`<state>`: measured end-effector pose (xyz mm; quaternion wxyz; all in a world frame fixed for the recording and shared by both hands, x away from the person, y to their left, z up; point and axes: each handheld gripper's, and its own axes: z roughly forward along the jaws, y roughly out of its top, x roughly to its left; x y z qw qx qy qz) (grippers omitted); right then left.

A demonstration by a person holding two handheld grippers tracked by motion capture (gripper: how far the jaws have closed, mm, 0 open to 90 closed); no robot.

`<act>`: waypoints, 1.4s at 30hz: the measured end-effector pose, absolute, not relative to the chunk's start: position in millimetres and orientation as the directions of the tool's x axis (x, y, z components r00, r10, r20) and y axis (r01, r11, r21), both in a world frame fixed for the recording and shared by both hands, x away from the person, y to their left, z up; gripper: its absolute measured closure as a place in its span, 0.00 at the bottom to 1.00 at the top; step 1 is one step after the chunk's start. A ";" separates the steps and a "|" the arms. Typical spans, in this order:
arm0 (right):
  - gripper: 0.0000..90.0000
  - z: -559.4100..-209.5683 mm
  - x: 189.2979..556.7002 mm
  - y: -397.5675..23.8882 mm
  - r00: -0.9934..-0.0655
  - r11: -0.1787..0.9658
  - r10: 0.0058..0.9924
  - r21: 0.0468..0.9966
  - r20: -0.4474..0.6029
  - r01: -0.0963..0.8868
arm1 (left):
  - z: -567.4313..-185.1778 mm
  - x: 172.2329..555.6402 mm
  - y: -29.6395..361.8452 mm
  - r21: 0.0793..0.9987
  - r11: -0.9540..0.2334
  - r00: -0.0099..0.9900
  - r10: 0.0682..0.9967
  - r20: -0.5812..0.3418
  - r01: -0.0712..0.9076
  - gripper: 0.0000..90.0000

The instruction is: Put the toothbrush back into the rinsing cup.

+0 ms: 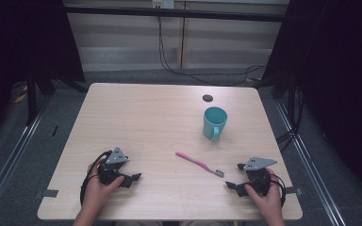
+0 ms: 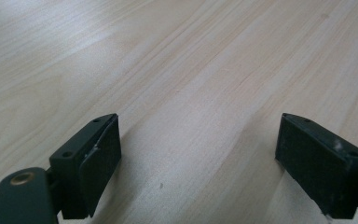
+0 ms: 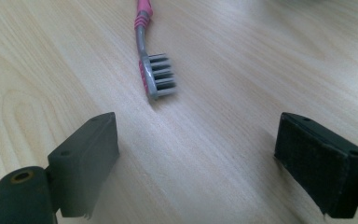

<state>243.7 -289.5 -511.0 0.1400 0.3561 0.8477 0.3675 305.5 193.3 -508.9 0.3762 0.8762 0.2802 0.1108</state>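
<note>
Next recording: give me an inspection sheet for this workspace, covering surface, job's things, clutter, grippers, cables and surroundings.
Surface: pale wooden table, with a dark round hole near its far edge.
Job's things: pink toothbrush lying flat, bristle head toward the right gripper; teal mug upright beyond it, apart from it.
Clutter: nothing seen.
Grippers: left gripper open, nothing between its jaws; right gripper open, close to the brush head but not touching it.
Cables: black cables hang at the back wall and run along the floor.
Surroundings: dark curtains at both sides, grey floor, pale panelled wall.
</note>
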 end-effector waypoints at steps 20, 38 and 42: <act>0.14 -510.9 242.1 -287.7 -0.686 0.460 0.727 0.723 0.027 0.516 | -508.8 305.5 193.3 0.721 -0.561 0.818 0.575 -0.015 0.407 0.15; 0.26 -502.7 245.6 -278.0 -0.688 0.476 0.724 0.690 0.045 0.546 | -508.9 305.1 192.9 0.724 -0.553 0.813 0.581 -0.021 0.414 0.15; 0.27 -496.0 247.2 -272.0 -0.702 0.498 0.711 0.676 0.040 0.543 | -508.9 305.1 192.9 0.724 -0.552 0.813 0.582 -0.021 0.414 0.15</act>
